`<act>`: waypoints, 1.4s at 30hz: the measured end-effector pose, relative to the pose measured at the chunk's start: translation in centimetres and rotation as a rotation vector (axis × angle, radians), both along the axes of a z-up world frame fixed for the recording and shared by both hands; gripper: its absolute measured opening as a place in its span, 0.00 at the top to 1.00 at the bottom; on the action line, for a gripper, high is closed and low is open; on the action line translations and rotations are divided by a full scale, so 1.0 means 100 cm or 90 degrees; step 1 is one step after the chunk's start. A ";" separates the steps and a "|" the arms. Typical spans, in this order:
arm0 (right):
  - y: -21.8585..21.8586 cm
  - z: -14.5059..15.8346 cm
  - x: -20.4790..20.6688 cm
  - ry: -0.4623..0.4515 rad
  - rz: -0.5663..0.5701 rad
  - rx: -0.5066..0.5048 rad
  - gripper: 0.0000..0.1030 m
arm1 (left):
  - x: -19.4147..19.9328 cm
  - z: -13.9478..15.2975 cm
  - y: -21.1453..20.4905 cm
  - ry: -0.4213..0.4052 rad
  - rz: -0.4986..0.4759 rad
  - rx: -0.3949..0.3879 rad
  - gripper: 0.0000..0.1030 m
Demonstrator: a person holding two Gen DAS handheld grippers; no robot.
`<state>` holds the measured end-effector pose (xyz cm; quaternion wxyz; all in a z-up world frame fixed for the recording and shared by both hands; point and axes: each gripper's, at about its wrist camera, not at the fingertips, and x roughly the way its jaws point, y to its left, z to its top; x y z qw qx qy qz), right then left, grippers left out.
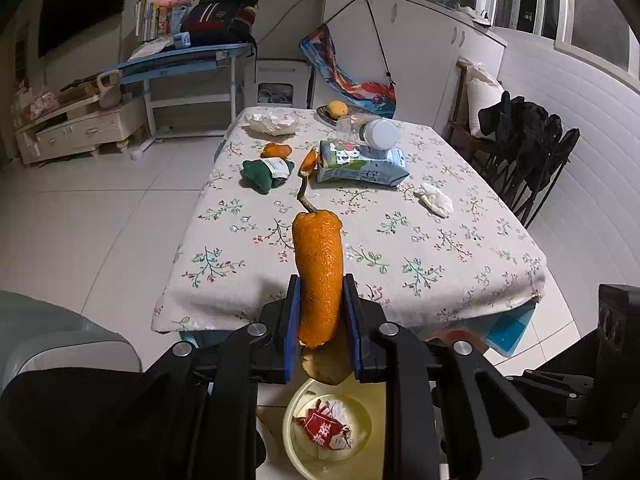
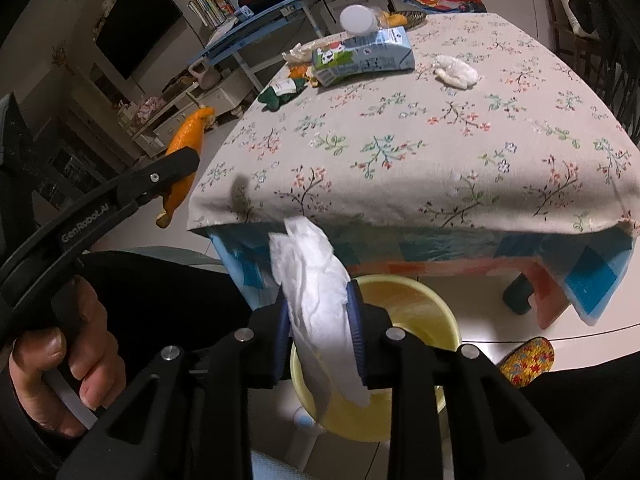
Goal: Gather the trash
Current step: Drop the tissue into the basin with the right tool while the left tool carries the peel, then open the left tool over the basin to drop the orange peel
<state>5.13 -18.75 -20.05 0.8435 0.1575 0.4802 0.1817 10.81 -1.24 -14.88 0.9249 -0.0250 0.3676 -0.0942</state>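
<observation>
My left gripper (image 1: 320, 292) is shut on a long strip of orange peel (image 1: 318, 256) that sticks up between its blue pads, held off the near edge of the table. Below it on the floor stands a yellow bin (image 1: 296, 432) holding a red wrapper (image 1: 324, 428). In the right wrist view, my right gripper (image 2: 318, 292) is shut on a crumpled white tissue (image 2: 312, 280), right above the yellow bin (image 2: 424, 304). The peel (image 2: 188, 132) shows at the left there. More trash lies on the table: a white tissue (image 1: 434, 199) and peel pieces (image 1: 276, 150).
The floral-cloth table (image 1: 400, 240) also carries a milk carton (image 1: 360, 164) with a plastic bottle (image 1: 372, 132) on it, a green cloth item (image 1: 266, 172) and a far crumpled tissue (image 1: 274, 123). A black chair (image 1: 532, 148) stands at the right. A patterned slipper (image 2: 528, 360) lies beside the bin.
</observation>
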 end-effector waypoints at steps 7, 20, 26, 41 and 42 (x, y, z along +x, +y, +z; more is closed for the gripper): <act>-0.001 0.002 -0.006 -0.004 -0.009 -0.001 0.57 | -0.011 -0.002 -0.005 0.006 -0.014 0.002 0.81; -0.044 0.016 -0.011 -0.045 -0.134 0.007 0.39 | -0.034 -0.030 -0.033 0.070 -0.101 0.018 0.80; -0.051 0.018 -0.014 -0.054 -0.156 0.005 0.38 | -0.040 -0.046 -0.044 0.108 -0.140 0.037 0.80; -0.053 0.016 -0.014 -0.062 -0.171 -0.014 0.34 | -0.041 -0.050 -0.044 0.099 -0.125 0.064 0.41; -0.053 0.016 -0.014 -0.063 -0.172 -0.016 0.33 | -0.042 -0.048 -0.043 0.092 -0.122 0.064 0.40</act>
